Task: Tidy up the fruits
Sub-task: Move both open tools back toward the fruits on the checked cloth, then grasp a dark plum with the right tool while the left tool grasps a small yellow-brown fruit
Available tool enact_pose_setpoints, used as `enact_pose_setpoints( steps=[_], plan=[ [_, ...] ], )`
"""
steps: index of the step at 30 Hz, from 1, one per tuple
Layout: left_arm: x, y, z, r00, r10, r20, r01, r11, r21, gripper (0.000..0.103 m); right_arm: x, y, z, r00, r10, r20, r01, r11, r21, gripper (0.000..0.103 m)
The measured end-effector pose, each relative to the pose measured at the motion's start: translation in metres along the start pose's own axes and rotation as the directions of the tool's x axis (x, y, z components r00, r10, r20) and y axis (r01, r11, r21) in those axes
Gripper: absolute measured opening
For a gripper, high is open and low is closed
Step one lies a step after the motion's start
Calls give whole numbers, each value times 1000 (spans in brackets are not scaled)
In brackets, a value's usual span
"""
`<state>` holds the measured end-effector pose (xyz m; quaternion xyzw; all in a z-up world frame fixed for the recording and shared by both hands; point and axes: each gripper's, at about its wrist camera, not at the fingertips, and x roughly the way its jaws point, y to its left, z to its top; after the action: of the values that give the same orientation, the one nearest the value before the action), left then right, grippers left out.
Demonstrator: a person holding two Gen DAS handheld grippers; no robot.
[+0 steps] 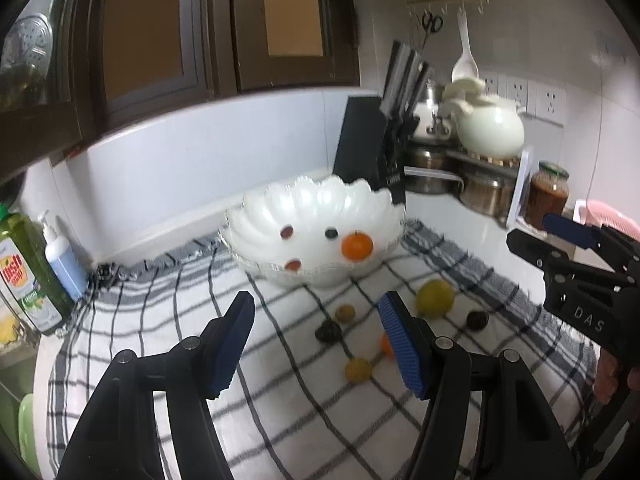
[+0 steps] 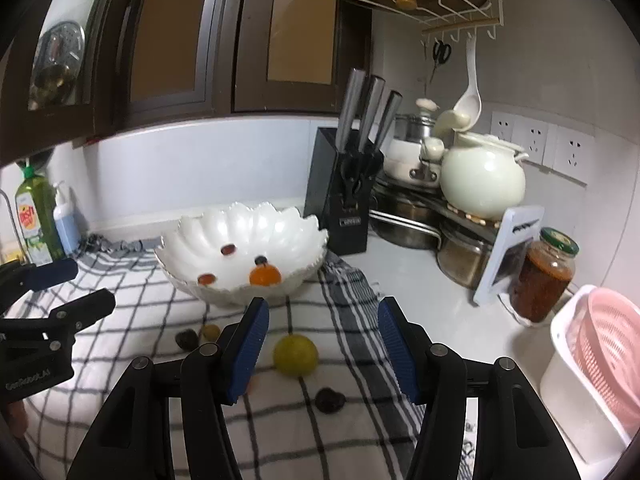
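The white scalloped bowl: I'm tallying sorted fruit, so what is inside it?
Inside the white scalloped bowl lie an orange citrus fruit, two small reddish fruits and one small dark fruit. The near rim hides the bowl's front floor.

Yellow-green fruit (image 2: 295, 355) between open tool (image 2: 323, 350) tips

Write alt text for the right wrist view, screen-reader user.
The right gripper hangs open and empty over a checked cloth, with a yellow-green fruit lying on the cloth between its blue pads. Behind it a white scalloped bowl holds an orange fruit and a few small dark ones. The left gripper enters at the left edge.
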<state>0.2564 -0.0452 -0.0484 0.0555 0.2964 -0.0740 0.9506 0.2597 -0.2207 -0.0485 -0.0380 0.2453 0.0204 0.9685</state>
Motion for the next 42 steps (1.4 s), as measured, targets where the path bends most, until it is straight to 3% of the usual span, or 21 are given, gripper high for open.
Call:
enact_pose_setpoints(
  steps=[14,28,42],
  plan=[
    [30,-17,-29,994,-19,-103,24,999,46,65,29,-7,-34,989,12,-146,-11,1000,3,58],
    [74,-21,-47,971,-67,-228,76,996,34,51,71,-10,-57,954,32,-297,-24,999,30,56],
    [104,-22,-53,947,-111,-303,112,994,-13,37,98,-14,-67,927,52,-370,-33,998,58,43]
  ],
)
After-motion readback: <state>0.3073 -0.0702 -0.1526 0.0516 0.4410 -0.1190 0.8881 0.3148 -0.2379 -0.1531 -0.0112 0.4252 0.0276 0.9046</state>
